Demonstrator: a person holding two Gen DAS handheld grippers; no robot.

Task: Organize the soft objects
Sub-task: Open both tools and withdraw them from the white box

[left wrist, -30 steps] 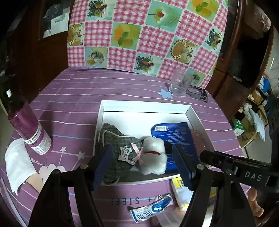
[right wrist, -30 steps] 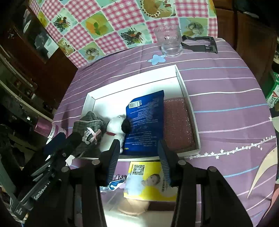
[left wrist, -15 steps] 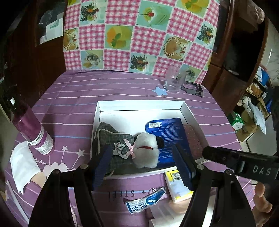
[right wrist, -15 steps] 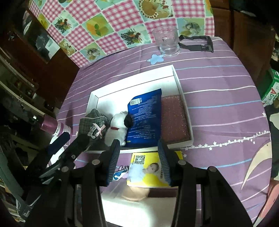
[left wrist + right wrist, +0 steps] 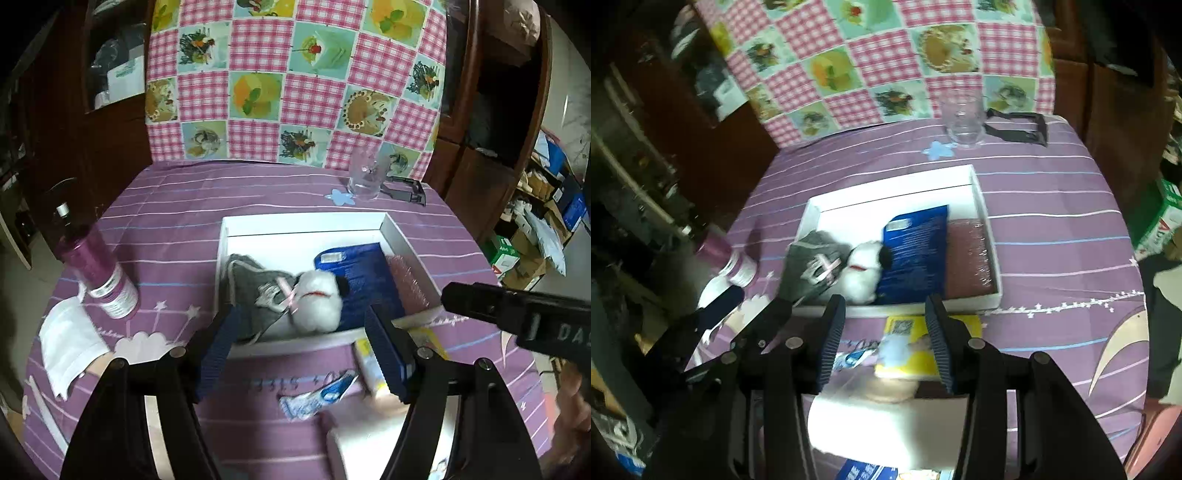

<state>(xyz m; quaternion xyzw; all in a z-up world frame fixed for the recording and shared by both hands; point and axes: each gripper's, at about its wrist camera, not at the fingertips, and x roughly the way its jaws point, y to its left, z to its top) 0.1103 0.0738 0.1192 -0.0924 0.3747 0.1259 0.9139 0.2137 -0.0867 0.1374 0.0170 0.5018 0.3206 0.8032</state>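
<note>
Left gripper (image 5: 303, 347) spread, nothing between the pads, hanging over the near wall of the white tray (image 5: 303, 225). Right gripper (image 5: 884, 339) also spread and empty, narrower gap, over the yellow packet (image 5: 923, 343) on the counter (image 5: 1052, 206) just in front of the tray.

Tray contents, left to right:
- grey plaid pouch (image 5: 255, 284) with pink bow, against the left wall
- white plush toy (image 5: 317, 302) with a dark ear and red collar, touching the pouch, overlapping the packet edge
- blue packet (image 5: 364, 277) lying flat
- pink bubble-wrap piece (image 5: 967, 254) along the right wall

Loose on the counter near the grippers: yellow packet, small blue-and-white sachet (image 5: 317, 398), a white item (image 5: 886, 424) at the near edge, blurred.

Off to the left: purple bottle (image 5: 99, 269) upright, white folded cloth (image 5: 66, 343) beside it. Far side: clear glass (image 5: 365, 177) and a black clip (image 5: 406, 188), well apart from the tray.
</note>
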